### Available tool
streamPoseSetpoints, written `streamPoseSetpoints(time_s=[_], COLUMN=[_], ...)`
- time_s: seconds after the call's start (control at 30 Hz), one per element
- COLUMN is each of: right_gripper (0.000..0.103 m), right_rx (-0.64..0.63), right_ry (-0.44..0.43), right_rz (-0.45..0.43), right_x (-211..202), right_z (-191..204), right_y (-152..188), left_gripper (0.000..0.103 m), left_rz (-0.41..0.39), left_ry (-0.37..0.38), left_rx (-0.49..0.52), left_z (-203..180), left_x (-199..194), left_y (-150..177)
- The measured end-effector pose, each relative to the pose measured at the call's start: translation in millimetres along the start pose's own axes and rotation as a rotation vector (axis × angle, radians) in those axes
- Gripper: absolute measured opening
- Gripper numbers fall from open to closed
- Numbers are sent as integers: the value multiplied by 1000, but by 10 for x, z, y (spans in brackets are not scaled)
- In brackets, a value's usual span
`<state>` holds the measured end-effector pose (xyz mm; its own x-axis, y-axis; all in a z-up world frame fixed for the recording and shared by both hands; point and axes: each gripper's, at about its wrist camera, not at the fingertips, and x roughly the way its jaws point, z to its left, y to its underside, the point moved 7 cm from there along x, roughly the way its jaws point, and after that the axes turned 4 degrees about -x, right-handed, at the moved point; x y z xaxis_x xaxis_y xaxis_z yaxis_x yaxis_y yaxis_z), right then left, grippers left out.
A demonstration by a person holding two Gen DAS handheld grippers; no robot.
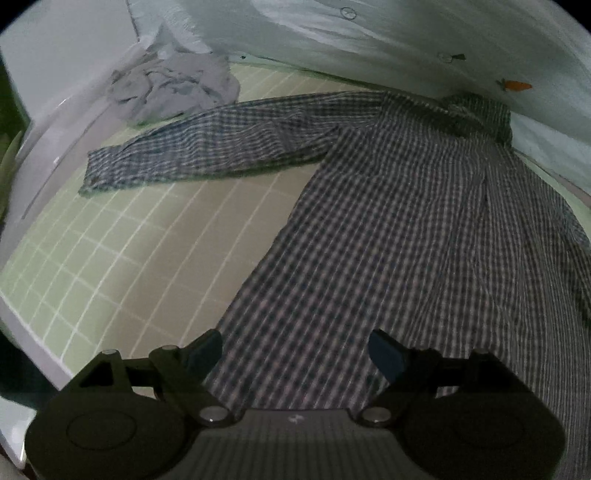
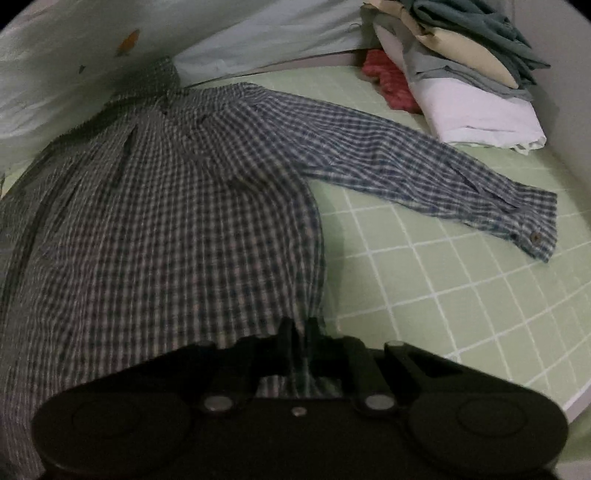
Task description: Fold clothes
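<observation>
A checked long-sleeved shirt point(image 1: 388, 221) lies spread out on a bed covered with a pale green sheet point(image 1: 129, 258) printed with a white grid. The body runs straight ahead of both tools, with the collar at the far end, against a pale blue quilt point(image 1: 369, 33).

As for folding, the shirt looks laid flat but not yet folded. Both sleeves reach outward: the left sleeve point(image 1: 207, 144) stretches away ahead and to the left of the left tool, and the right sleeve point(image 2: 424, 166) stretches ahead and to the right of the right tool, ending in a buttoned cuff. No crease or doubled layer shows in the body. Judging by this, the sleeves and then the body remain to be turned in.

Other laundry suggests the wider job is partly done. A neat stack of folded clothes point(image 2: 472, 85) sits far ahead and to the right of the right tool, with something red beside it. A crumpled grey garment point(image 1: 173, 88) lies far ahead and to the left of the left tool, apparently unfolded.

The left tool point(image 1: 295, 350) hangs low over the near hem, pointing along the shirt, its two fingers spread wide with cloth beneath but nothing gripped. The right tool point(image 2: 299, 332) is also low at the near hem, at the shirt's right corner, its fingers pressed together and pinching a bunch of the checked cloth.
</observation>
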<state>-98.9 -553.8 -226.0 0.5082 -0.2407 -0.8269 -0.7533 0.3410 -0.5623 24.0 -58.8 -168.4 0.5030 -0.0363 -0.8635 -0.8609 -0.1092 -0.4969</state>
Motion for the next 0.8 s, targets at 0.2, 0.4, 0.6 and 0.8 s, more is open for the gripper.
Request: streamPoseSetpoints(time_s=[0.2, 0.4, 0.6, 0.8], right_gripper=[15, 101, 103, 103], right_rx=[-21, -30, 26, 77], right_ry=[101, 181, 136, 146], right_rz=[6, -83, -91, -75], right_x=[-49, -218, -205, -161], right_z=[-4, 374, 1014, 1605], right_y=[-35, -185, -294, -412], left_gripper=[87, 87, 91, 91], left_rz=[-13, -15, -32, -8], left_ry=[-24, -40, -49, -39], left_rx=[-51, -81, -79, -53], left_z=[333, 793, 1294, 1694], left_x=[-59, 5, 252, 658], left_y=[-22, -281, -720, -1251])
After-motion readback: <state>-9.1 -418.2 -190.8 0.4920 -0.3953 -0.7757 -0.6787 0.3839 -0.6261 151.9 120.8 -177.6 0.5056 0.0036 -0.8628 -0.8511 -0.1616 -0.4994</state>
